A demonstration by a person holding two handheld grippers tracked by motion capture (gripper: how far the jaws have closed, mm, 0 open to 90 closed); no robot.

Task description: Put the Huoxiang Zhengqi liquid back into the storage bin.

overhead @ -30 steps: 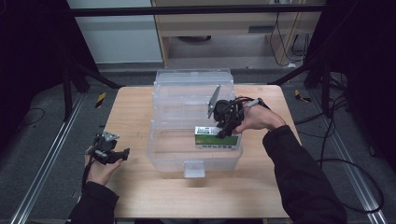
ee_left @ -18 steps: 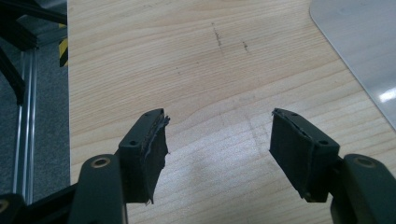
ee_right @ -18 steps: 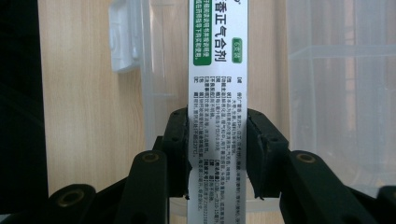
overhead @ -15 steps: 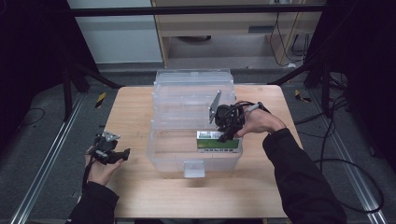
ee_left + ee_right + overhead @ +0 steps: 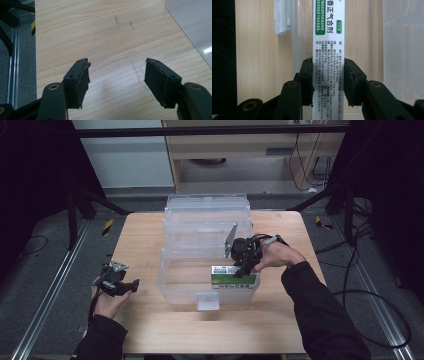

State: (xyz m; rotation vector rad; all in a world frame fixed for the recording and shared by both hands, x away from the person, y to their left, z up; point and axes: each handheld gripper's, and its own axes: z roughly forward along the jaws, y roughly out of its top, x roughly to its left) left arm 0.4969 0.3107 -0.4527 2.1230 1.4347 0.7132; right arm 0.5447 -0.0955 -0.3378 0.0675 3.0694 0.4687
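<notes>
A white and green medicine box [image 5: 233,276] with printed text is held inside the clear plastic bin [image 5: 180,285], low at its near right side. My right gripper [image 5: 244,266] reaches down into the bin and is shut on the box; in the right gripper view both pads press the box [image 5: 328,50] from either side. My left gripper [image 5: 131,285] rests on the table left of the bin. Its jaws stand open in the left gripper view [image 5: 116,80], with bare wood between them.
The bin's clear lid [image 5: 207,205] stands open at the far side, and a latch tab [image 5: 207,301] sticks out at the near wall. The wooden table [image 5: 145,235] has room at left and front. Dark frame rails and cables [image 5: 350,295] surround it.
My right gripper has lowered the box deeper into the bin, a little toward the near wall. The left hand has stayed put.
</notes>
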